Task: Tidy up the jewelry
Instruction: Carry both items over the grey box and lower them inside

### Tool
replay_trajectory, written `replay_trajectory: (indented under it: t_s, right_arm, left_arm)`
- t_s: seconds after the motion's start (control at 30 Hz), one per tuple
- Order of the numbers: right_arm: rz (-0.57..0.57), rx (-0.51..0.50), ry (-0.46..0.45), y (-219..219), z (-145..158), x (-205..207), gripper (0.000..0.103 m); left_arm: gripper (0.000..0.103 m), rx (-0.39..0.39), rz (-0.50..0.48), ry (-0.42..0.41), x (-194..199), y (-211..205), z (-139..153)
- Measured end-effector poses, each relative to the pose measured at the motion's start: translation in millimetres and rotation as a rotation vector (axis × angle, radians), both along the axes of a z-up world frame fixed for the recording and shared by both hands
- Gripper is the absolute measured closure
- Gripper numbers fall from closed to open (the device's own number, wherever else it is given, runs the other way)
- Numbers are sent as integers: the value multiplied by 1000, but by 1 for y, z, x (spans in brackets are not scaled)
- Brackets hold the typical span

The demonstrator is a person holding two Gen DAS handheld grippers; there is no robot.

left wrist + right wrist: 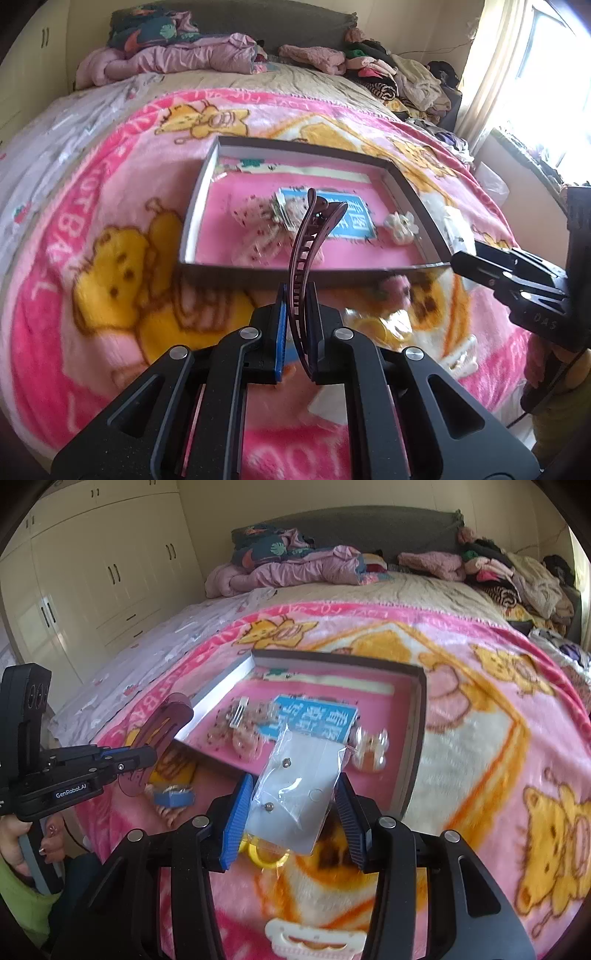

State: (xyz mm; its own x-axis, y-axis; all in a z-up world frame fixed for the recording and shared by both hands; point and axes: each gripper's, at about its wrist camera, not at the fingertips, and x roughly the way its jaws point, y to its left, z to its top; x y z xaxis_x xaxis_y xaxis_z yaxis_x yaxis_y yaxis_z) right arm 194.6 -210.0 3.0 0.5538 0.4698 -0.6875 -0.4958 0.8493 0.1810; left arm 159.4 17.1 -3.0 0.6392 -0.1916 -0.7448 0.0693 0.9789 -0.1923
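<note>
A shallow grey box (197, 199) with a pink lining lies on the pink cartoon blanket. It holds a blue card (347, 218), spotted bow clips (255, 221) and a white flower clip (400, 227). My left gripper (297, 291) is shut on a long maroon hair clip (306, 236) that stands upright just before the box's near wall. My right gripper (293, 779) is shut on a clear packet of stud earrings on a white card (299, 786), held over the box's (417, 731) near edge. The left gripper (147, 757) and its hair clip (162, 734) show at the left of the right wrist view.
Loose pieces lie on the blanket near me: a yellow ring (266, 853), a blue clip (173, 797) and a white comb clip (310, 941). Clothes are piled at the bed's far end (406, 81). A wardrobe (92, 572) stands left. A person's hand (22, 834) holds the left handle.
</note>
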Motion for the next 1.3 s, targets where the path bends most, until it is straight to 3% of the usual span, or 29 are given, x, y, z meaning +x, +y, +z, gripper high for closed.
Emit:
replay_trajectory:
  t_s: [0.77,1.3]
  right_arm:
    - [-44,0,-58,7,23,46,59]
    - [-89,-51,-23,20,-1,88,59]
  left_arm:
    - [99,11,18,-8,63,20,7]
    - [99,45,33,16,95,29,-21]
